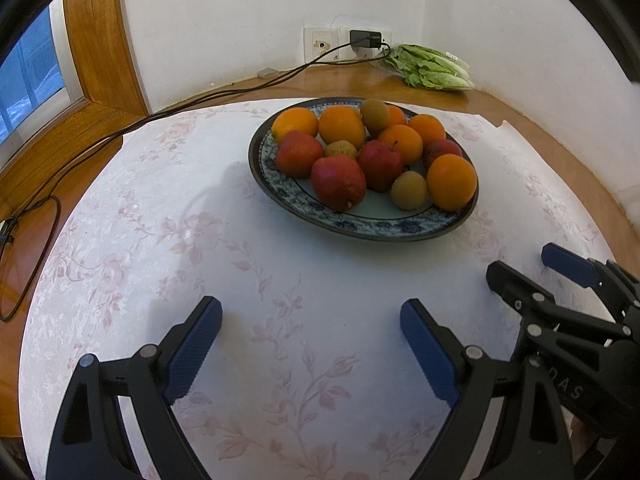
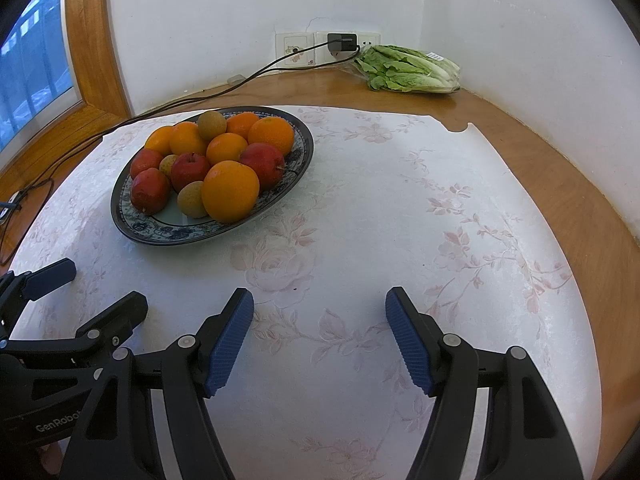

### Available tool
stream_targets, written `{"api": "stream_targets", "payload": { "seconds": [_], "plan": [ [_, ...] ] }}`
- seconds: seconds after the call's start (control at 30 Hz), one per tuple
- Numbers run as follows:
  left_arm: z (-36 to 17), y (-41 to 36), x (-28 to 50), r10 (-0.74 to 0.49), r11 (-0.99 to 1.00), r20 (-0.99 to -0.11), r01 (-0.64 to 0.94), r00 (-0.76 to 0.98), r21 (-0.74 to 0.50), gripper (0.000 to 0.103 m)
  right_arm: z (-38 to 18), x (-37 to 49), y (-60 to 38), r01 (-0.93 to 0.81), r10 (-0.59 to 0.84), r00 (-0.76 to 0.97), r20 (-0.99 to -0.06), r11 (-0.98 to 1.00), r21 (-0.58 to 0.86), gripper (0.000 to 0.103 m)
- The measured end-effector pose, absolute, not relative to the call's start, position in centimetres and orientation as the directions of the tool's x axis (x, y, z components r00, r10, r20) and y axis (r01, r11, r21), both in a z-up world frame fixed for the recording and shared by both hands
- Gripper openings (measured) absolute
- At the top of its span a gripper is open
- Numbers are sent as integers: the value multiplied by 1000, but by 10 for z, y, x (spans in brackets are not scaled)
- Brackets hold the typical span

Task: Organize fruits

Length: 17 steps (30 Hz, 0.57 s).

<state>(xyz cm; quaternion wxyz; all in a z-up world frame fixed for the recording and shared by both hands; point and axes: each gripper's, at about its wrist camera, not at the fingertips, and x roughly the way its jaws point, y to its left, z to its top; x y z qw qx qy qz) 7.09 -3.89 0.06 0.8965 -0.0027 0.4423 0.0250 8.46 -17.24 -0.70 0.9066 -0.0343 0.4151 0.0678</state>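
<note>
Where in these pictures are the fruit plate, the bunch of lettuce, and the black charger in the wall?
plate (image 1: 372, 229), left wrist view, on its near patterned rim.
lettuce (image 2: 404, 70), right wrist view, on the green leaves.
charger (image 2: 341, 42), right wrist view, on the black plug body.

Fruit plate on a floral cloth, two grippers below

The left gripper (image 1: 310, 344), jaws apart and empty, fills the lower frame; the right gripper (image 1: 532, 272) enters at lower right. The plate (image 1: 360, 228), upper centre, holds oranges (image 1: 451, 181), apples (image 1: 338, 182) and kiwis (image 1: 408, 190).
</note>
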Motion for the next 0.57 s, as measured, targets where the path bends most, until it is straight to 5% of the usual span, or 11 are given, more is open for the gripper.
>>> {"api": "stream_targets", "payload": {
  "seconds": [0.57],
  "plan": [
    [0,-40,72,41,999,-795,-48,605,14,93,-6,87,-170,-151,90,636,-767,988,-9,71]
  ]
}}
